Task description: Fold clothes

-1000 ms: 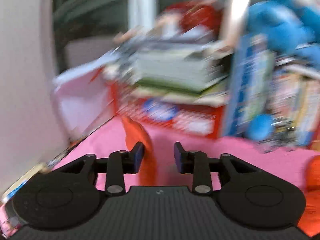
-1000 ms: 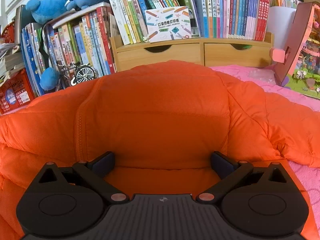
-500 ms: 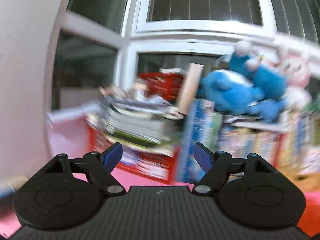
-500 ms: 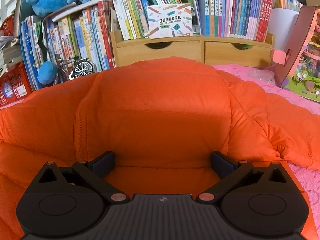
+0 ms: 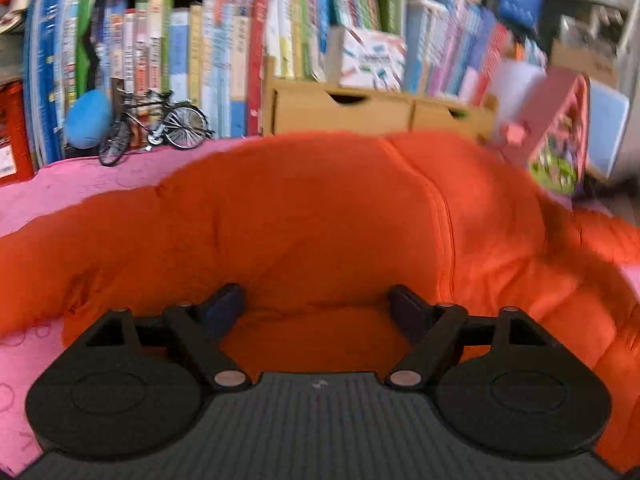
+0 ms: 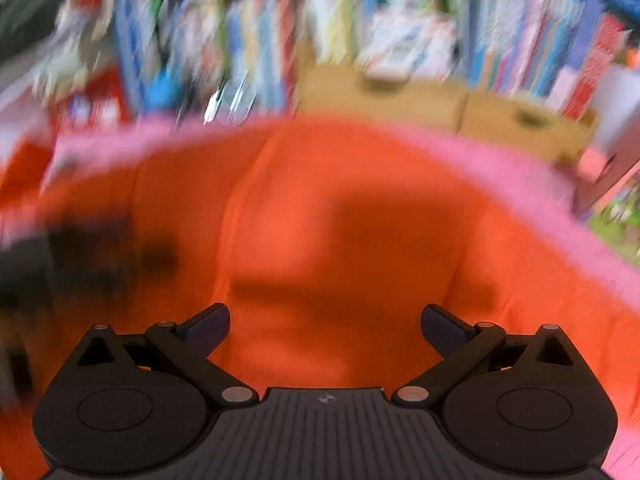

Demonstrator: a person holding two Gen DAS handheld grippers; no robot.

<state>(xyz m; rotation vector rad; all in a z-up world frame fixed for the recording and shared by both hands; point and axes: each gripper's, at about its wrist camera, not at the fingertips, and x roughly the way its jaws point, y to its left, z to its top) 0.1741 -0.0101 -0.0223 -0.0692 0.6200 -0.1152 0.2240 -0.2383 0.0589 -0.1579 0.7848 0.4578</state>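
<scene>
A: Where is the orange padded jacket [image 5: 320,216] lying in relation to the left tool [image 5: 316,302]?

B: Directly in front of it and under it. The jacket is spread on the pink cover [image 5: 80,176] and fills the near and middle part of the view. Its long side runs from left to right across the scene, and a stitched seam [image 5: 440,216] goes from far to near, a little right of the centre.

A: And the right tool [image 6: 325,322]?

B: It is also over the jacket, with orange cloth between and beyond its fingers. This view is blurred, so details are weak. A dark smear at its left is perhaps the other tool, but I cannot say for sure.

A: Are the tools holding something?

B: No. Both have the fingers spread wide, with nothing pinched between them.

A: Which one is nearer to an edge of the cloth?

B: I judge the left one: the jacket's left border meets the pink cover just beside it. Whether this is a finished fold or not, the pictures do not decide.
</scene>
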